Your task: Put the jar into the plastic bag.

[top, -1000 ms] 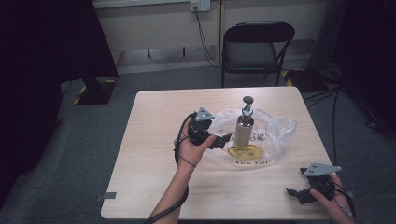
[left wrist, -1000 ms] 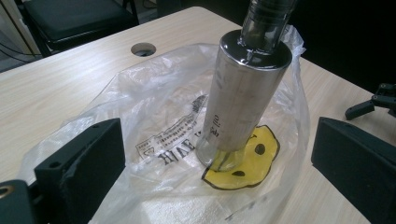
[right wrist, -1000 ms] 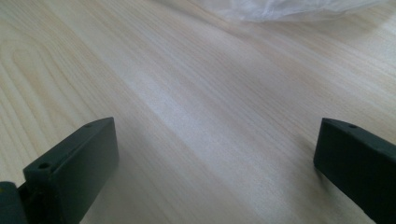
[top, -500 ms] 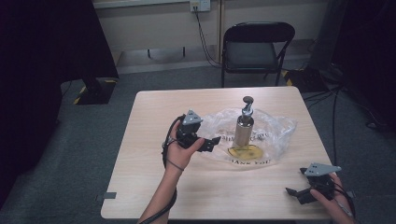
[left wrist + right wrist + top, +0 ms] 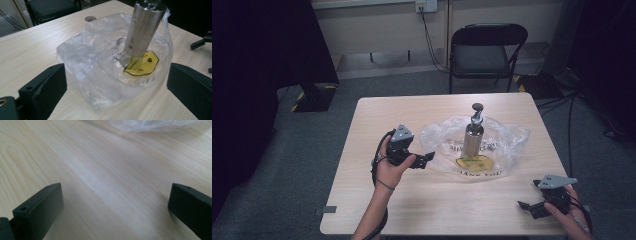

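Writing on bag: the clear plastic bag [image 5: 474, 145] carries dark print near its front edge; in the high view the letters "HANK YOU" can be read (the first letter is not clear), and a yellow round face [image 5: 142, 63] is printed beside it.
Writing on bottle: the metal bottle [image 5: 472, 135] has small dark marks on its side in the left gripper view, too small to read.
Bottle position: it stands upright on the bag, near the middle of the wooden table [image 5: 377, 115], its base touching the yellow print.
Left gripper: the left gripper [image 5: 424, 159] is held above the table just beside the left edge of the bag, pointing toward the bottle; its jaws stand wide apart and hold nothing.
Left gripper view: the bag and bottle lie between the two black jaws, but farther off, not touched.
Right gripper: the right gripper [image 5: 527, 207] is near the front right corner of the table, well apart from the bottle; its jaws are spread wide with only bare wood between them.
Background: a black folding chair [image 5: 484, 50] stands behind the table.
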{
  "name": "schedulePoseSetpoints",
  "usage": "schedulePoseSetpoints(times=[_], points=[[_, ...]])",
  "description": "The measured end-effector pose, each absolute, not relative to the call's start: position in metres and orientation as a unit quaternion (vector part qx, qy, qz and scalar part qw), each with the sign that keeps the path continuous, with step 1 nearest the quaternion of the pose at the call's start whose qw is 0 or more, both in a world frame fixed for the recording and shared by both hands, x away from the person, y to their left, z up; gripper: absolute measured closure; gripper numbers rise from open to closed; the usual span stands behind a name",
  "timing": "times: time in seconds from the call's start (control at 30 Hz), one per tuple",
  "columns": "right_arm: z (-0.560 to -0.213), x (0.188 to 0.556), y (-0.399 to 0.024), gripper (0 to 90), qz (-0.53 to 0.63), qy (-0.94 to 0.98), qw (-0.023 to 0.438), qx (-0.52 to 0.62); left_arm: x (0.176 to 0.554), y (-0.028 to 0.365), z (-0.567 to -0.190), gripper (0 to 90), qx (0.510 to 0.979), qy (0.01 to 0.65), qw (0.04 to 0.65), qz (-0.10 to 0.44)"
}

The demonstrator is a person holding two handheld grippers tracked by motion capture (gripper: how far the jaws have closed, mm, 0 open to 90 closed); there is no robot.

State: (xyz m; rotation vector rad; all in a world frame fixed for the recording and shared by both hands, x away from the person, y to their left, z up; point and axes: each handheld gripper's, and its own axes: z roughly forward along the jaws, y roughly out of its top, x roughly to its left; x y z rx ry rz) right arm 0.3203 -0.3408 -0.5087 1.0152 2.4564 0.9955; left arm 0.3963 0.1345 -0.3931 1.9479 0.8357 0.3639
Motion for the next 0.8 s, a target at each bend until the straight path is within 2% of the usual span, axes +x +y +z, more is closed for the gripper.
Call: schedulePoseSetpoints(times=[0.8], points=[[-0.509, 0.320, -0.341, 0.0, 0.347, 0.856, 0.151, 0.353, 0.379, 0.178, -0.446, 2.4, 0.789, 0.368, 0.470, 0.144]])
